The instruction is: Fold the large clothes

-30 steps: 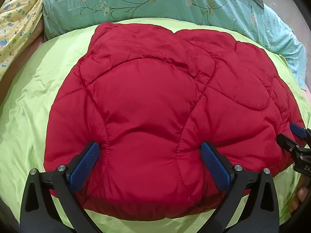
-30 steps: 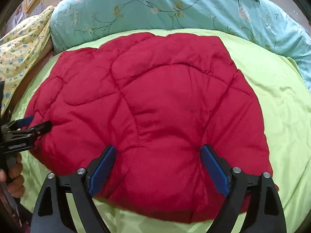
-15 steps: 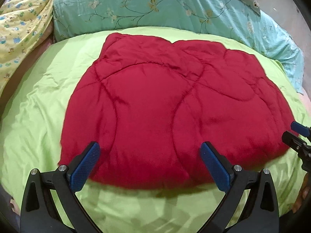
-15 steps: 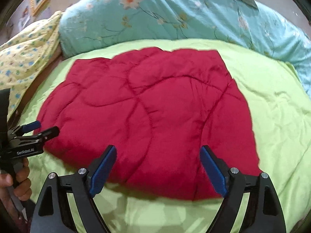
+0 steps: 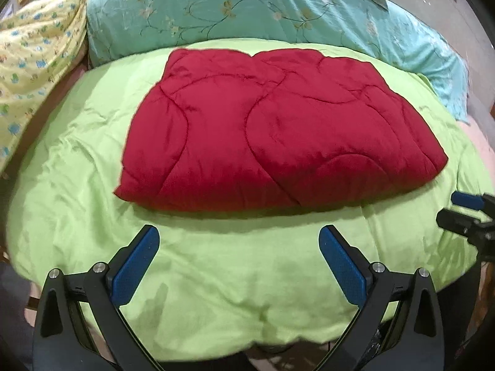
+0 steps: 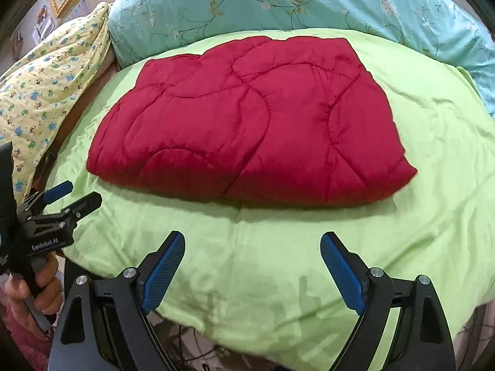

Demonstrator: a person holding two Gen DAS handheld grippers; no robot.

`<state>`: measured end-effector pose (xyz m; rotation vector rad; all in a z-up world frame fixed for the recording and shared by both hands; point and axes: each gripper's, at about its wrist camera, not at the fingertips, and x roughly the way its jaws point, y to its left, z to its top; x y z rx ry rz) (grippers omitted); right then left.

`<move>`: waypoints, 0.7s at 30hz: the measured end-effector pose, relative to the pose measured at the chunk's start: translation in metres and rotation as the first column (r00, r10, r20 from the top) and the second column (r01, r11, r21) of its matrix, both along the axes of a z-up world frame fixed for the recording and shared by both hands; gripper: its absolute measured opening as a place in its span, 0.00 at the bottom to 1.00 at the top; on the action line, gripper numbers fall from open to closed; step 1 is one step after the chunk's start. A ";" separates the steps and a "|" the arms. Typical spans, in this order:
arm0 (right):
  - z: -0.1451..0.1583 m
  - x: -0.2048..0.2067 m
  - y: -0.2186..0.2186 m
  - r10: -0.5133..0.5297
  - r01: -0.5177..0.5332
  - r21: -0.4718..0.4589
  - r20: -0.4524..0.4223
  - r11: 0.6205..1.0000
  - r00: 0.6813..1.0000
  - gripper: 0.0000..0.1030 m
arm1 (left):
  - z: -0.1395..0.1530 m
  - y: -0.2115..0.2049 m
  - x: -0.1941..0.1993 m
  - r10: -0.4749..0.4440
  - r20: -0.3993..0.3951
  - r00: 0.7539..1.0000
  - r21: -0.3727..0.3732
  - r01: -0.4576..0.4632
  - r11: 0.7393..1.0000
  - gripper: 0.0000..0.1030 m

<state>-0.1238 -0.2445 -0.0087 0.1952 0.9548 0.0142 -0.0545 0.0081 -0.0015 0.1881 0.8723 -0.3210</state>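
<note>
I held both grippers, left gripper (image 5: 238,247) and right gripper (image 6: 252,253), spread and empty; folded red quilt (image 5: 272,133) lay on green sheet (image 5: 216,278), teal duvet (image 5: 247,3) beyond.

Red quilt (image 5: 278,136): puffy stitched cloth with a soft shine. Green sheet (image 5: 216,278): smooth, wrinkly, matt cloth. Blue flowery pillow (image 5: 247,9): thin printed cloth. Left tongs (image 5: 236,266) and right tongs (image 6: 252,270): black matt plastic, bumpy blue rubber pads (image 6: 342,273), shiny metal screws.
</note>
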 end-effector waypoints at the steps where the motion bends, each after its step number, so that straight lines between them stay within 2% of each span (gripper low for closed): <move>1: 0.007 -0.003 0.001 0.000 0.000 0.000 0.007 1.000 1.000 0.88 | 0.008 0.000 -0.004 -0.005 0.016 1.000 0.003 0.005 1.000 1.00; 5: 0.036 -0.011 0.007 -0.001 0.003 -0.027 0.068 1.000 0.998 0.91 | 0.036 0.000 -0.012 0.022 0.077 0.997 0.013 -0.023 1.000 1.00; 9: 0.050 -0.006 0.012 -0.019 0.025 -0.045 0.123 0.999 0.992 0.96 | 0.045 -0.001 -0.003 0.094 0.105 0.990 0.033 -0.098 0.995 1.00; 12: 0.042 0.006 0.014 -0.040 0.045 -0.048 0.117 0.998 0.992 0.97 | 0.037 -0.004 0.008 0.127 0.087 0.988 0.042 -0.131 0.991 1.00; 21: 0.008 0.051 0.010 -0.086 0.086 -0.010 0.059 0.996 0.995 0.96 | 0.013 -0.020 0.034 0.139 0.049 0.989 0.078 -0.143 0.987 1.00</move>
